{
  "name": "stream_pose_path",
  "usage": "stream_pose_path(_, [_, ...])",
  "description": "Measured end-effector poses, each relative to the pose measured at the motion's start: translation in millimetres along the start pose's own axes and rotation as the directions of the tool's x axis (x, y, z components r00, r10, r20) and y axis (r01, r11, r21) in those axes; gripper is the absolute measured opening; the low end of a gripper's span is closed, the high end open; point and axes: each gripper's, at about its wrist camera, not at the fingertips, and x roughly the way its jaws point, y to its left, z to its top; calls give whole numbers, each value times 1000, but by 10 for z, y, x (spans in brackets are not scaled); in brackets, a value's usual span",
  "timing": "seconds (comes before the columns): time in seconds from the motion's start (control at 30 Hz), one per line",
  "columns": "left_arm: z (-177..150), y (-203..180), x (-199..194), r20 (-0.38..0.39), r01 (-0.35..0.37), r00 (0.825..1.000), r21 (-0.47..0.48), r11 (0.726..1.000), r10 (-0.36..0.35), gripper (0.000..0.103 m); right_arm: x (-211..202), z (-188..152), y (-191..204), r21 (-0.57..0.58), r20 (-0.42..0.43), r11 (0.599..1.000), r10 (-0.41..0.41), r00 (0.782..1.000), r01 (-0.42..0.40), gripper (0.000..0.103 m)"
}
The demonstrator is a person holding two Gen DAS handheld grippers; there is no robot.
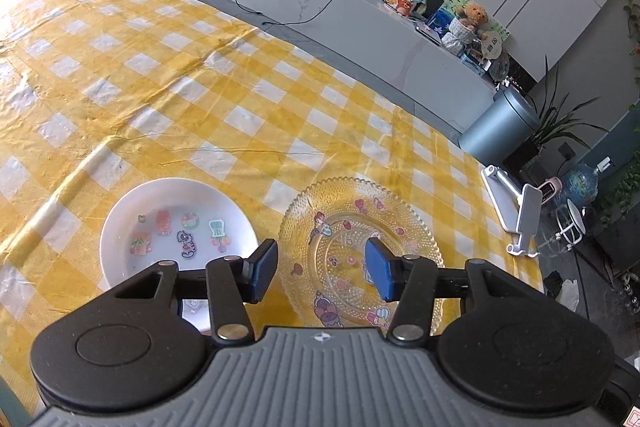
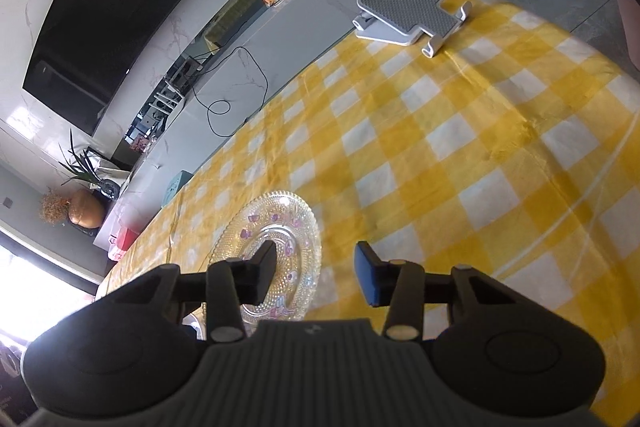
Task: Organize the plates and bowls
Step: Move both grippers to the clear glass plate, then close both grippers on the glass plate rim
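I hold the left gripper [image 1: 322,269] over the near part of the table [image 1: 168,75], its jaws apart with nothing between them, hanging above the gap between the bowl [image 1: 178,227] and the glass plate [image 1: 360,251], which lie side by side near the near edge. My right gripper [image 2: 316,273] is also parted and empty, one finger over the plate's rim. A stand [image 2: 408,11] sits by the far corner.

Your left gripper [image 1: 320,269] hangs with jaws apart above the glass plate [image 1: 404,203]; the white bowl [image 1: 132,211] sits just beside it.
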Motion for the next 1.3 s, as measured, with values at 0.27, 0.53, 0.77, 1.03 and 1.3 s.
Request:
stream_pose_path(0.27, [141,83,184,0,-24,1000,-16,1000,24,47,243,-38,-9,26,-57,1000,-2,998,4,26])
stream_pose_path(0.53, [163,37,361,-8,-53,999,23,998,53,31,303,-29,-52,76,-67,997,22,998,-17,19])
stream_pose_path(0.77, [134,13,381,-22,-70,997,43,997,71,15,321,-14,-64,81,-63,997,-5,998,10,3])
stream_pose_path(1.03, [-61,-116,315,-70,-12,997,68,998,16,11,167,96,-232,123,-28,991,-55,998,58,4])
stream_pose_path(1.3, [-85,-65,357,-58,31,998,0,1000,-31,29,121,134,-416,189,-31,982,6,1000,0,9])
